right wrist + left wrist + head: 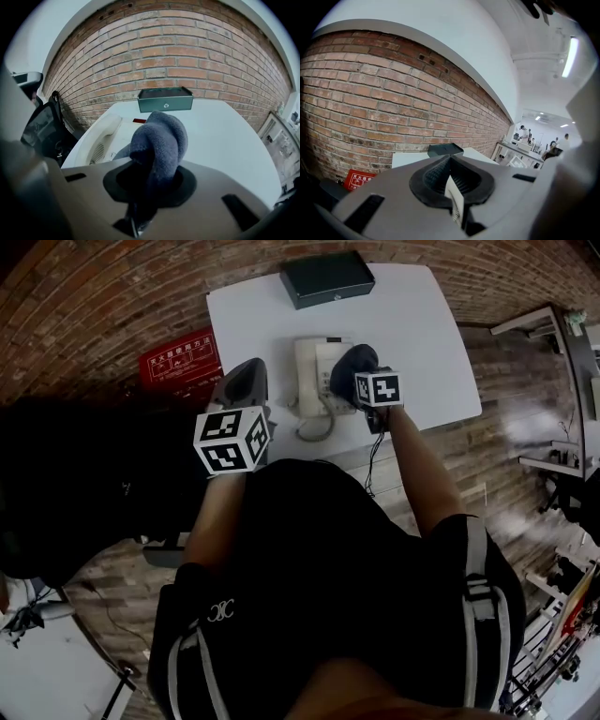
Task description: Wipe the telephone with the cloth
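Bunched grey-blue cloth [159, 140] fills the foreground of the right gripper view, pinched fast between the pressed jaws of the right gripper [151, 183] that I am guiding. From the head view I see the wad hanging over the right part of the cream telephone [314, 371]; whether it touches the casing I cannot tell. The telephone sits near the front edge of the white table [422, 324], its handset [96, 136] in the cradle on the left side and its coiled cord [317, 427] looping off the front. At the table's far edge, against the wall, lies a dark green box [327, 277], closed, well apart from the telephone. My left gripper [242, 385] hangs just beside the table's left edge, level with the telephone. Its own view shows its jaws pressed together on nothing, pointed along the brick wall [393, 103]. A red sign [178, 357] with white print leans low against that wall, to the left of the table. Both marker cubes face up toward the head camera.
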